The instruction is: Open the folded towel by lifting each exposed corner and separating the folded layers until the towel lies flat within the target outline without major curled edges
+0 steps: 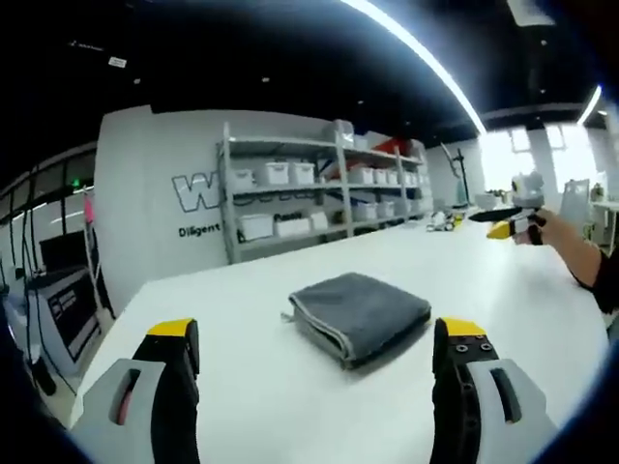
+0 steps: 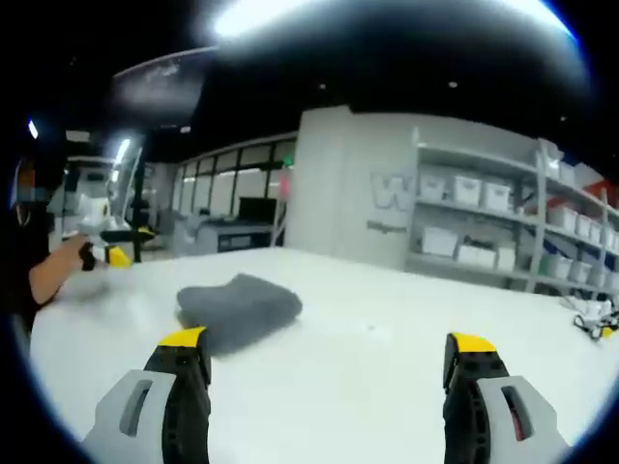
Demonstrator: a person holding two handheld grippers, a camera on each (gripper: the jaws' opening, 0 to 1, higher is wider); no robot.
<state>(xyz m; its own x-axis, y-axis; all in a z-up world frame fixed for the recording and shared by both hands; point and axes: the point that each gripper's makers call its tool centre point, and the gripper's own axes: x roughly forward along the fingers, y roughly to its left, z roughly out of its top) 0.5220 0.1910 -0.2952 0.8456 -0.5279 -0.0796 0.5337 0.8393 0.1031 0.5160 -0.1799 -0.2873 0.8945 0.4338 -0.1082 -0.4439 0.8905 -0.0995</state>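
A grey towel (image 1: 360,314) lies folded into a thick square on the white table (image 1: 242,387). Its stacked fold edges face me in the left gripper view. My left gripper (image 1: 316,331) hovers just short of it, open, jaws wide apart with nothing between them. In the right gripper view the same towel (image 2: 237,309) lies ahead and to the left. My right gripper (image 2: 327,340) is open and empty, away from the cloth. At the far right a hand holds the right gripper (image 1: 513,227) above the table. The left gripper (image 2: 116,253) shows at the left edge.
Metal shelving (image 1: 319,188) with white bins (image 1: 274,173) stands beyond the far table edge, against a grey wall. Small items (image 1: 445,218) sit at the far right end of the table. A person's forearm (image 1: 585,256) reaches in from the right. Bare tabletop (image 2: 387,309) surrounds the towel.
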